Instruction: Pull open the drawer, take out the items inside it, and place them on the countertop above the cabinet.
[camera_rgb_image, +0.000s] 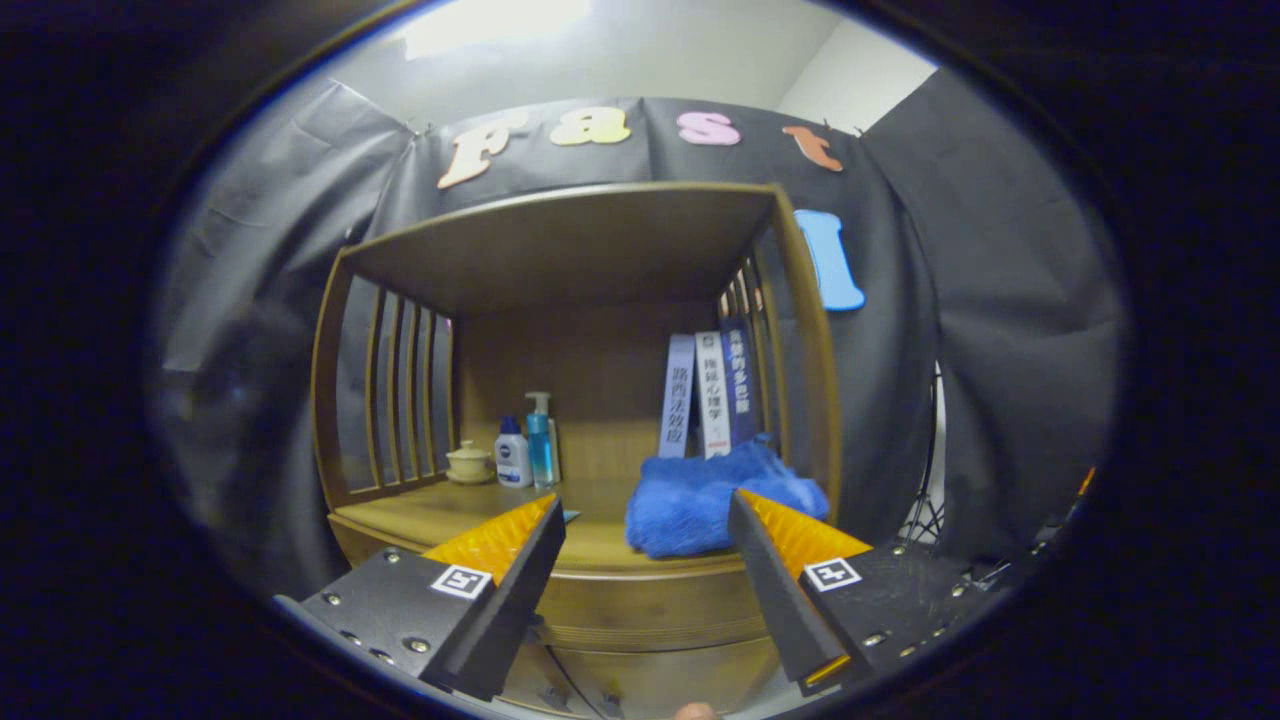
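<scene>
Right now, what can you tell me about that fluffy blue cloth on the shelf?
The blue cloth looks soft and fuzzy, like a towel. It lies bunched in a loose heap on the wooden countertop, near its front edge. Three upright books stand just behind it. The gripper is open, its fingers apart and holding nothing; one finger's tip overlaps the cloth in this view.

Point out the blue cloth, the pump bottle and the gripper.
blue cloth (700, 500): gripper view, middle of the folded pile.
pump bottle (541, 450): gripper view, its clear blue body.
gripper (645, 525): gripper view, midway between its open fingertips.
</scene>
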